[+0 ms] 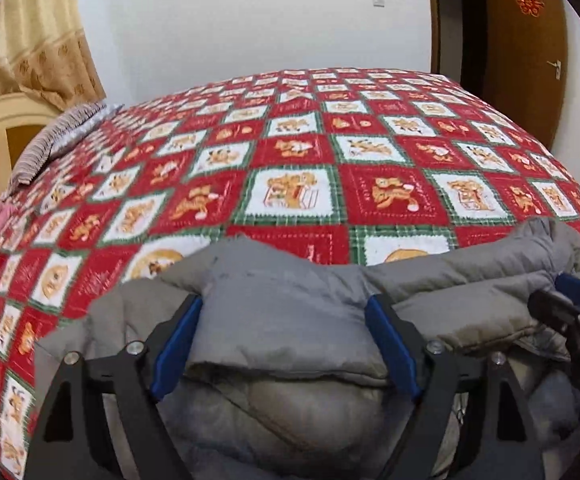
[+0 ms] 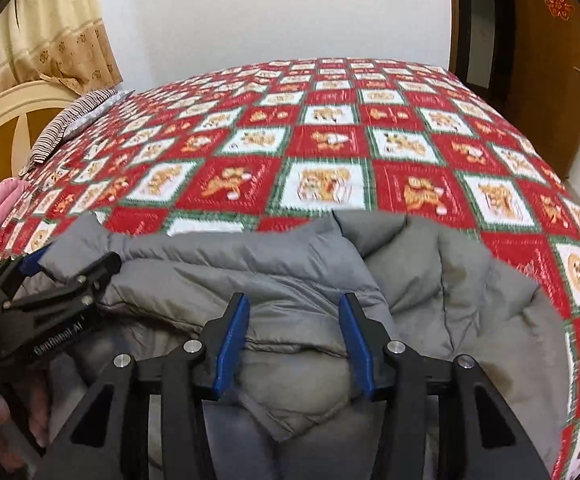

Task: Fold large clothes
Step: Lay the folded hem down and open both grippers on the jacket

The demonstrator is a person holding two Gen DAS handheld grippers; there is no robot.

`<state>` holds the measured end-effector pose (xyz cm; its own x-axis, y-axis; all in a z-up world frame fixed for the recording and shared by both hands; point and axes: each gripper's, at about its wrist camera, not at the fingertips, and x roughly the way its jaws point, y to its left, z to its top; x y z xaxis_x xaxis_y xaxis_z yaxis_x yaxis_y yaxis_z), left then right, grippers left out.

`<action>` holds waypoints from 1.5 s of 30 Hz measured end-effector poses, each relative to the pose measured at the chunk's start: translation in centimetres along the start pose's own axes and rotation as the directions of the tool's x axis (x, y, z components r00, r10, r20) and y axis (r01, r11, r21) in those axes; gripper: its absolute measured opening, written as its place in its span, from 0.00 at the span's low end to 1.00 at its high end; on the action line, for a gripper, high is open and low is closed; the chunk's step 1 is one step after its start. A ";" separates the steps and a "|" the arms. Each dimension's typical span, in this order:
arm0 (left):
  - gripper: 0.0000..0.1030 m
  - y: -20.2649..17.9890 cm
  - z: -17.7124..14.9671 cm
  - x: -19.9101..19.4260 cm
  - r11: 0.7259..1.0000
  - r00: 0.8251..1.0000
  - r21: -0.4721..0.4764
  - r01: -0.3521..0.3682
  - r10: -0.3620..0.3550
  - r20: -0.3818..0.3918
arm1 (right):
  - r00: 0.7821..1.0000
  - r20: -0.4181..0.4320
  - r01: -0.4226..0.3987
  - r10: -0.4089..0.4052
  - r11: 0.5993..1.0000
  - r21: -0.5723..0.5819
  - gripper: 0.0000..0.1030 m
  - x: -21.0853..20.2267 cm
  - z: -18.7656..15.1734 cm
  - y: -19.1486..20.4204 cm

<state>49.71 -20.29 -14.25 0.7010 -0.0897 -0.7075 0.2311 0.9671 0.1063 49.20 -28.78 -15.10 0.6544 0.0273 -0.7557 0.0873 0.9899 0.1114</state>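
On the red checked bedspread, grey padded jacket between both grippers' parted, unclamped jaws.

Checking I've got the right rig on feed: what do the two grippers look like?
Both match: the left gripper and right gripper have black angular linkage arms with silver pivot bolts and blue finger pads. White lettering marks the left gripper's body in the right wrist view.
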 end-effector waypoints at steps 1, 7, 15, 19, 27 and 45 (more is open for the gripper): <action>0.86 -0.1 -0.2 0.1 1.000 1.000 0.001 -0.001 0.001 -0.002 | 1.000 -0.002 0.000 0.000 1.000 -0.001 0.47 0.2 -0.1 -0.1; 0.89 -0.3 -0.6 1.0 1.000 1.000 0.002 -0.008 0.008 -0.026 | 1.000 -0.004 0.020 -0.021 1.000 -0.018 0.47 0.9 -0.7 0.2; 0.93 -0.6 -0.8 1.8 1.000 0.999 0.004 -0.022 0.023 -0.048 | 0.999 -0.015 0.032 -0.033 0.999 -0.022 0.47 1.7 -0.9 0.3; 0.93 -0.7 -0.9 1.9 0.999 0.998 0.008 -0.033 0.034 -0.049 | 0.999 -0.017 0.041 -0.041 0.999 -0.029 0.47 1.8 -1.0 0.4; 0.95 -0.9 -0.9 2.2 0.999 0.997 0.022 -0.048 0.049 -0.055 | 0.998 -0.021 0.053 -0.054 0.998 -0.037 0.47 2.0 -1.1 0.7; 0.98 -1.5 -1.0 2.5 0.995 0.994 0.050 -0.089 0.092 -0.061 | 0.997 -0.026 0.069 -0.070 0.996 -0.052 0.47 2.2 -1.1 1.0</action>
<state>50.48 -21.73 -16.84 0.6769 0.0139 -0.7360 0.2013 0.9582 0.2032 49.91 -27.59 -17.35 0.6269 -0.0388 -0.7781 0.0930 0.9953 0.0252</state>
